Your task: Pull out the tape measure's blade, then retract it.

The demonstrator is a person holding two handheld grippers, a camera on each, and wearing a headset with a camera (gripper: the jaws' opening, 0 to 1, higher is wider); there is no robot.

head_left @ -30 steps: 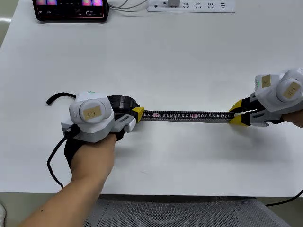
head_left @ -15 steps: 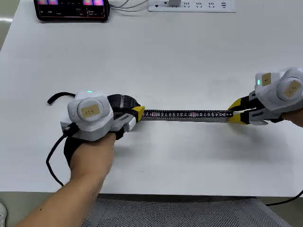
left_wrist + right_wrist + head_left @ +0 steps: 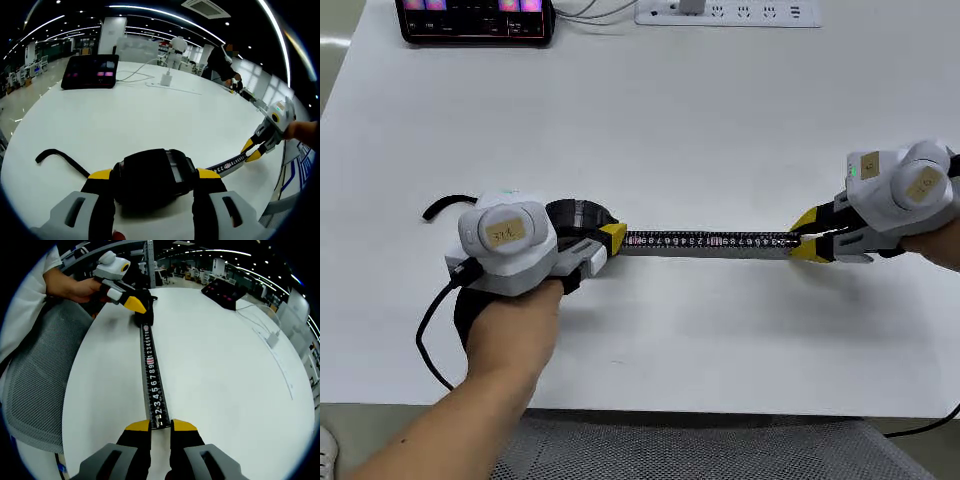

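The left gripper (image 3: 154,176) was pressed on the tape measure's black case (image 3: 578,215), one yellow-tipped jaw on each flank. The case sat on the desk (image 3: 700,130) toward its left side, nearer the front edge than the back. The right gripper (image 3: 160,426) was pinched on the free end of the blade (image 3: 151,375), toward the desk's right edge.

Between the two, the blade lay drawn out low over the desk. Its long axis ran about parallel to the front edge, from the case's mouth straight to the right gripper's jaws. Retraction would likely turn on that line: the case lay dead ahead of the right gripper along the blade, so that hand was the one placed to feed the blade back.

The end hook was hidden between the right gripper's jaws. In the head view the left gripper's far jaw was covered by the case. Any lock or button on the case was too dark to make out. A black strap (image 3: 55,156) trailed from the case toward the left edge.
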